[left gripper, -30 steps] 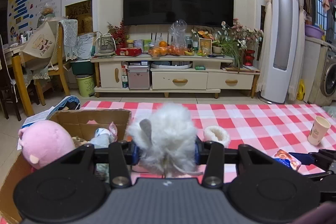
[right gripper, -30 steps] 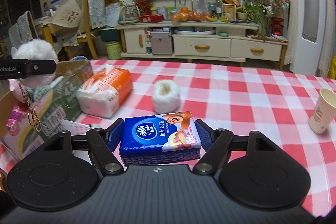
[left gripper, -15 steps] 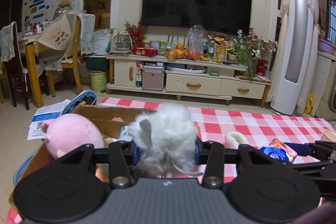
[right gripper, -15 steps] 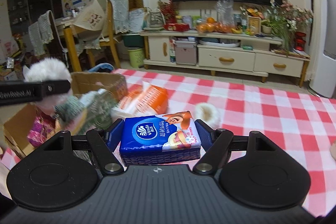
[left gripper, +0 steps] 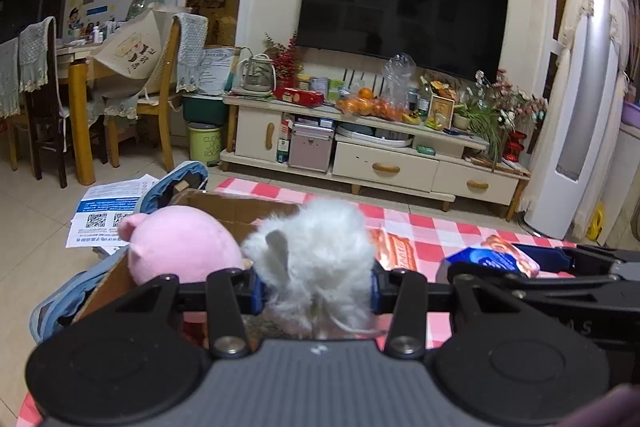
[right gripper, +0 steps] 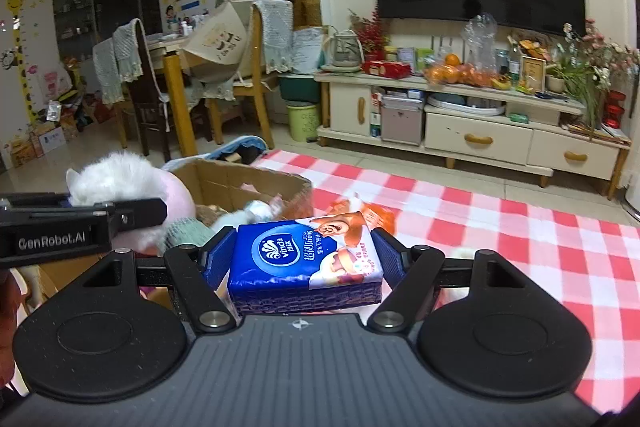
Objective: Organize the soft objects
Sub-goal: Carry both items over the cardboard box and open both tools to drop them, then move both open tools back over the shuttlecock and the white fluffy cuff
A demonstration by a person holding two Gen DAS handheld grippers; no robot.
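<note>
1. The left gripper [left gripper: 316, 285] sits in the low middle of the left view; its two blue pads squeeze a white fluffy toy [left gripper: 316, 259] from both sides, so it is holding the toy tight.
2. The white fluffy toy also shows at the middle left of the right view [right gripper: 116, 179], poking up above the black bar of the left gripper.
3. A pink plush pig [left gripper: 180, 247] sits just left of the fluffy toy in the left view; it touches the toy and rests in the cardboard box [left gripper: 240, 205].
4. The cardboard box is open at the top; in the right view [right gripper: 244, 179] it sits left of middle, with more soft things inside that are too blurry to name.
5. The right gripper [right gripper: 302, 257] is in the low middle of the right view; its pads press both ends of a blue tissue pack [right gripper: 304, 263], so it is holding the pack.
6. In the left view the blue tissue pack [left gripper: 494, 259] shows at the middle right, near the fluffy toy.
7. An orange tissue pack [right gripper: 360, 215] lies behind the blue one on the desk [right gripper: 520, 239], which has a red and white checked cloth.
</note>
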